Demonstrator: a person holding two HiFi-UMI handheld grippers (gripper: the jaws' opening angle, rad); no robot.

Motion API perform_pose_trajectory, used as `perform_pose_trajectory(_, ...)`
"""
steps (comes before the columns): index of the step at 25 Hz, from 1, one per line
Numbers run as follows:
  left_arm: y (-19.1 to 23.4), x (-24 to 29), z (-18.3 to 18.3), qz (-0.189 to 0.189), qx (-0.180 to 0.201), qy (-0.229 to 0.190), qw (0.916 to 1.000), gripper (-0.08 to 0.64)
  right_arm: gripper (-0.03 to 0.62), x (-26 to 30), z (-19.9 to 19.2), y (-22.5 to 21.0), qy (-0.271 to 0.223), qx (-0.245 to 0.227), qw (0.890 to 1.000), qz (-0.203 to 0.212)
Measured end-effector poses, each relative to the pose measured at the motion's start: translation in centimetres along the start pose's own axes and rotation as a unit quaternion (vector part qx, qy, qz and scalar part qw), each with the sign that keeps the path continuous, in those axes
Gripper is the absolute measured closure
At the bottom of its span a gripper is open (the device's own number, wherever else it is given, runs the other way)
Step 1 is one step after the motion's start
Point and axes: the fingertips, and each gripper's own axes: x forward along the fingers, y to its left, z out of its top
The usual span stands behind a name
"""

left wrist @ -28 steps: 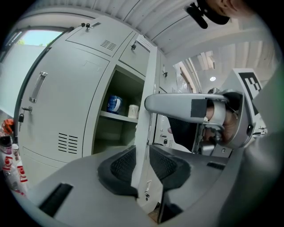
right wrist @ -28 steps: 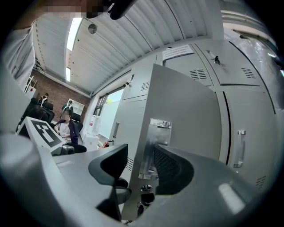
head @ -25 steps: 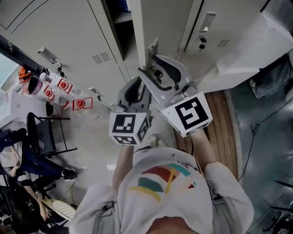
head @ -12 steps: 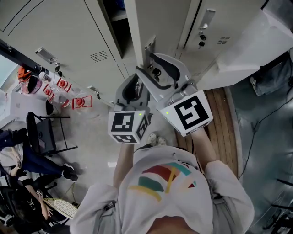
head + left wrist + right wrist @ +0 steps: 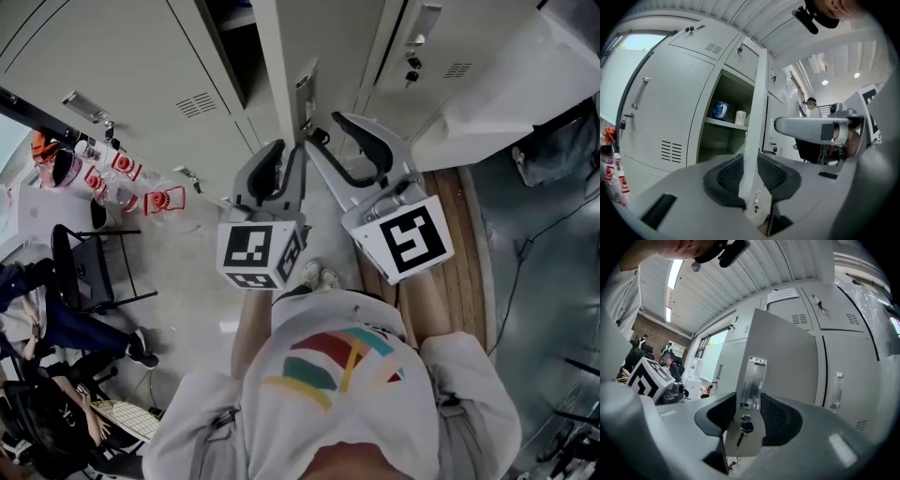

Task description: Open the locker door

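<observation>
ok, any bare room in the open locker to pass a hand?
Free: the compartment under the shelf, left of the door; its visible part is bare. Crowded: the shelf, holding a blue container and a white cup, and the door edge, clamped by the left gripper.

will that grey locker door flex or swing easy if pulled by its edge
The grey metal locker door looks thin, flat sheet: probably stiff, light. Already ajar, it likely swings freely. Its smooth painted edge may slip.

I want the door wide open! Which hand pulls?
Left, probably: the left gripper pinches the locker door edge in its jaws. The right gripper, jaws just closing, stands open at the handle without pressing it.
</observation>
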Motion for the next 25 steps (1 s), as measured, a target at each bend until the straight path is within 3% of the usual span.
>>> perform_pose_trajectory(7, -1.6, -0.1, -0.3, -0.031, 0.007, 0.001, 0.9995, 0.463, 0.537, -2.4, -1.9, -1.9, 0.012, 0.018, 0.999, -0.041)
perform_pose_trajectory(25, -7.7, 0.7, -1.3, -0.129, 0.025, 0.028, 0.9909, 0.462, 0.554, -7.5, -4.1, -4.2, 0.029, 0.044, 0.994, -0.093)
